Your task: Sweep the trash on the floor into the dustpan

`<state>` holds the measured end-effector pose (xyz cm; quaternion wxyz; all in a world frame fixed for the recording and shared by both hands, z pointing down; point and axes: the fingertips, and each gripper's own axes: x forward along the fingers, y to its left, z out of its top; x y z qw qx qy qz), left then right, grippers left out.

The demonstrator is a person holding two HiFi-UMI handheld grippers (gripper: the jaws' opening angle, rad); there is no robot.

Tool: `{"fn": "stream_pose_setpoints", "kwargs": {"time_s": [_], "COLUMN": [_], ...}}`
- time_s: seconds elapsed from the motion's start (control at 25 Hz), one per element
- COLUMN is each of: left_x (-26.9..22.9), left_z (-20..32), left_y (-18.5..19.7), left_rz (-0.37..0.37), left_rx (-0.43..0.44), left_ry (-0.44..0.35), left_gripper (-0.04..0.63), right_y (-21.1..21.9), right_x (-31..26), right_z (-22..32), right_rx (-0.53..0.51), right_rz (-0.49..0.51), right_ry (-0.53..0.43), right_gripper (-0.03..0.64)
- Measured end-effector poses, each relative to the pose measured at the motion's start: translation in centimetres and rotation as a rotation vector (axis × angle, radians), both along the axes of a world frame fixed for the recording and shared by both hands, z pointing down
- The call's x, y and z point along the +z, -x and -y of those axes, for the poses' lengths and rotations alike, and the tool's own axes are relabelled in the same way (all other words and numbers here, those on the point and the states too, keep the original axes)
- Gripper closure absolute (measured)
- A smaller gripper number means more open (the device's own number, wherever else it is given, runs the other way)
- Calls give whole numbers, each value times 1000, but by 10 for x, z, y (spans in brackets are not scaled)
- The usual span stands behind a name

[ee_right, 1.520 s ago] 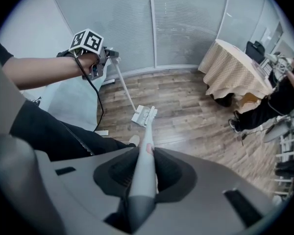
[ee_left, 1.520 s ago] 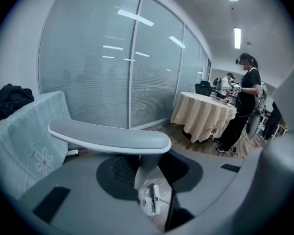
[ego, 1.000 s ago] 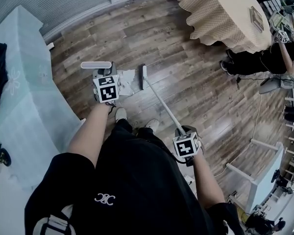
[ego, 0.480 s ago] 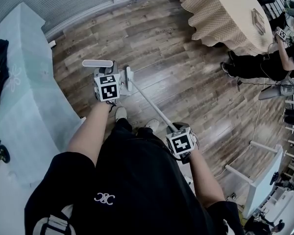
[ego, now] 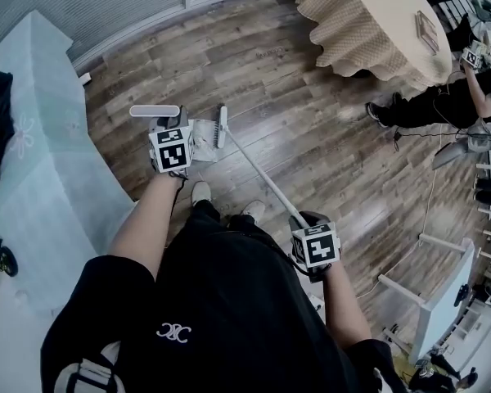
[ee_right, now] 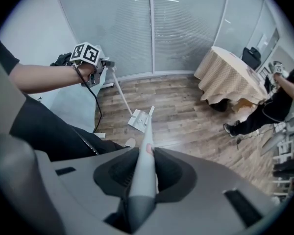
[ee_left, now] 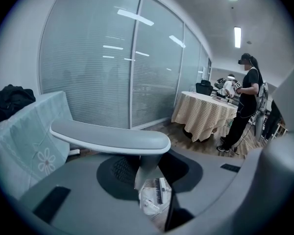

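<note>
The left gripper [ego: 168, 131] is clamping the handle of the dustpan [ego: 203, 124]; the right gripper [ego: 309, 234] is gripping the broom [ego: 258, 175], whose head is sitting at the pan's three o'clock.

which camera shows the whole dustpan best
The right gripper view: the white long-handled plastic dustpan stands whole, pole to tray. The head view foreshortens it from above; the left gripper view shows only its handle bar and a sliver of tray.
</note>
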<state>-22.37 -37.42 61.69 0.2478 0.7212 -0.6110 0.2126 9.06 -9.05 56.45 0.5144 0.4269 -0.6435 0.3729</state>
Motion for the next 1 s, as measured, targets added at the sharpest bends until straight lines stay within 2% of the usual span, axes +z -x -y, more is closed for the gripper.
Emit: {"fn": "stream_pose_setpoints", "kwargs": {"time_s": [0.36,0.8,1.0], "left_x": [-8,-8,-1], "left_z": [-15,-34,-43], "left_y": [2,-2,-6], "left_rz": [-2,2,4], "left_rx": [-6,-41,-43], "left_ry": [5,13,24], "left_gripper": [482,482,482], "right_y": [-15,-14,-21], "right_x": [-12,-18,-23], "right_z": [-3,16,25], "right_rx": [127,183,198], "right_rz": [33,41,41], "right_ry": [-82,-208,-236], "right_gripper": [508,508,508]}}
